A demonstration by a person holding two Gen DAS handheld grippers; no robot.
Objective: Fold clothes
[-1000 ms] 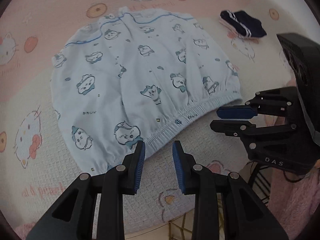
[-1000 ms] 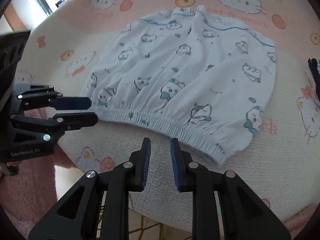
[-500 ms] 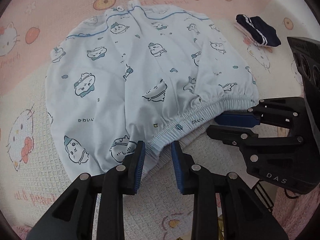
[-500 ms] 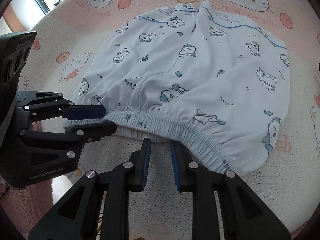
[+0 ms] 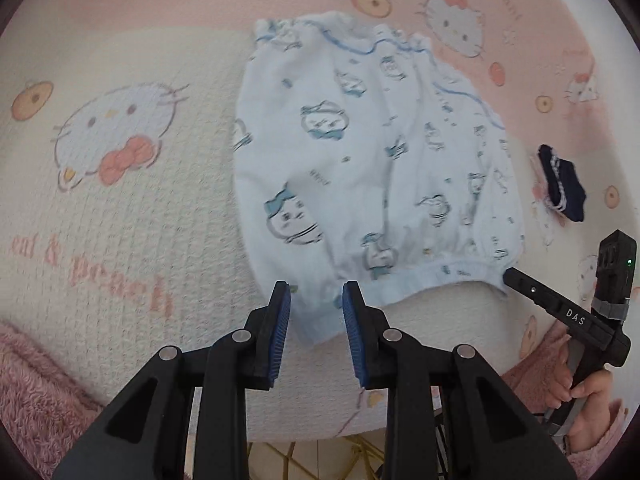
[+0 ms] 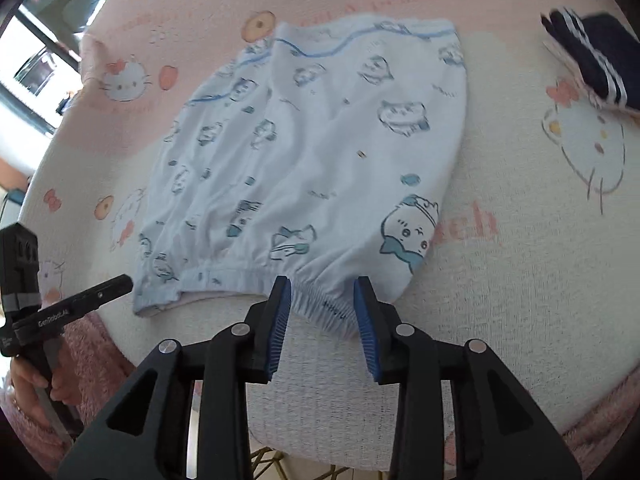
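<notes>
Light blue shorts (image 5: 360,184) printed with cartoon animals lie flat on the blanket, elastic waistband (image 6: 240,270) toward me. My left gripper (image 5: 317,300) stands open over one waistband corner, and cloth lies between its blue pads without being pressed. My right gripper (image 6: 322,296) straddles the opposite corner; its jaws are opening, and the gathered elastic sits between them untouched. Each gripper also shows edge-on in the other's view: the right gripper (image 5: 512,275) at the waistband's far end, the left gripper (image 6: 122,281) likewise.
A pink and cream cartoon-cat blanket (image 5: 120,240) covers the table. A folded navy garment with white stripes (image 6: 596,56) lies beyond the shorts to the right. The table edge runs just beneath my fingers. A hand in a fluffy pink sleeve (image 5: 588,392) holds the right gripper.
Both grippers slid apart along the waistband from its middle to its two corners and rolled. The right jaws have widened. The shorts stay flat.
</notes>
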